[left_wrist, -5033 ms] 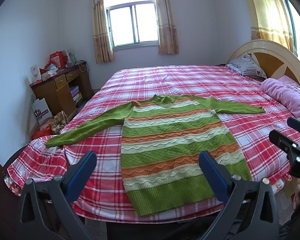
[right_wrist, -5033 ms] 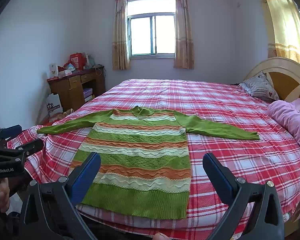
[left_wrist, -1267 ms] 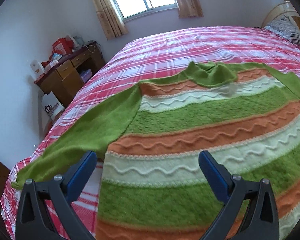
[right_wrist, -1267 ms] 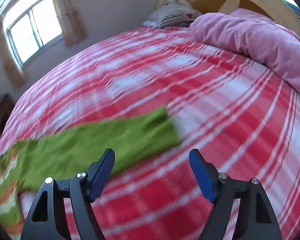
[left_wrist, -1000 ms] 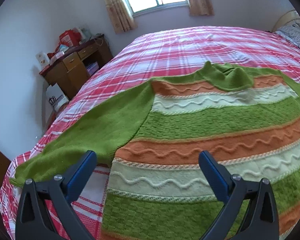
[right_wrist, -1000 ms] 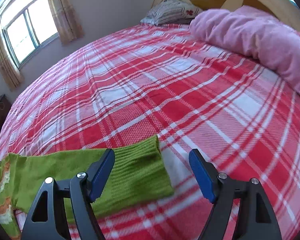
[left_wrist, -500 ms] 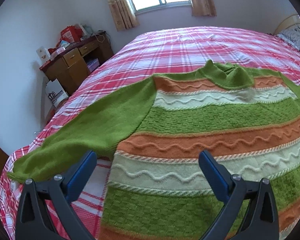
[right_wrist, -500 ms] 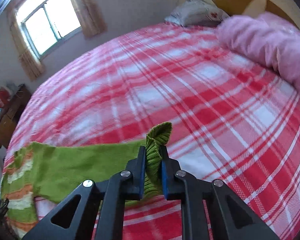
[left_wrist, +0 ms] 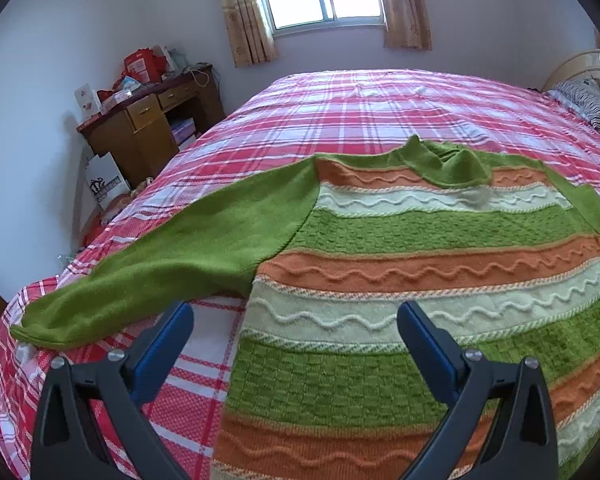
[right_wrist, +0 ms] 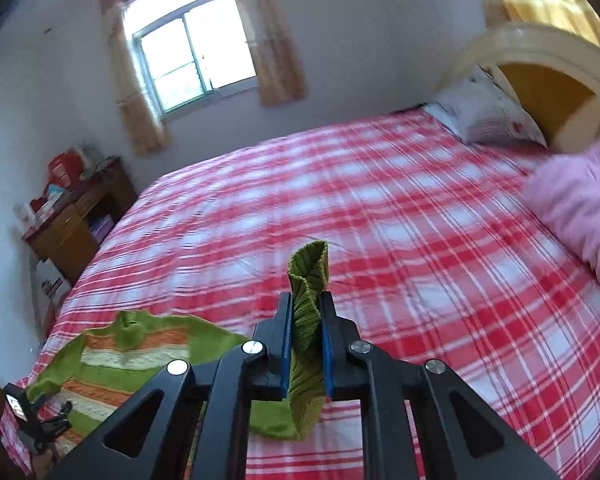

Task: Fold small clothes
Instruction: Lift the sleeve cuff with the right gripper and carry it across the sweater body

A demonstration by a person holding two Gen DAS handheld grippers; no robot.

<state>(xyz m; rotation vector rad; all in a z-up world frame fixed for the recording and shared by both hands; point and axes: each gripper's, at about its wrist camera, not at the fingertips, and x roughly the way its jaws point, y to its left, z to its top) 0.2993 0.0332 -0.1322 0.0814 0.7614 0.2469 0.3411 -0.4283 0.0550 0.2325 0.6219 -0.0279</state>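
the right claw (right_wrist: pixel 306 312) is pinched tight on the cuff (right_wrist: pixel 309 268) of the sweater's right sleeve, the green ribbed knit bunched between its blue pads and poking out ahead of the tips; the jaws have just been closing on it. the rest of that sleeve hangs down under the claw and trails to its left, toward the striped sweater (left_wrist: pixel 420 272) lying flat on the plaid bed (right_wrist: pixel 380 208).

the left claw (left_wrist: pixel 296 344) stands wide open and holds nothing, hovering over the sweater's body, with the left sleeve (left_wrist: pixel 172 264) stretched out ahead and to its left.

the knit looks soft, thick and limp, probably light but stretchy, so a lifted cuff will likely drag the sleeve behind it and may tug the shoulder out of line. the ribbed cuffs, hem and shoulder seams seem the firmest places to pinch; the loose middle would sag.

no container takes part here; the wooden desk (left_wrist: pixel 152 128) beyond the left claw has drawers, their contents not visible.
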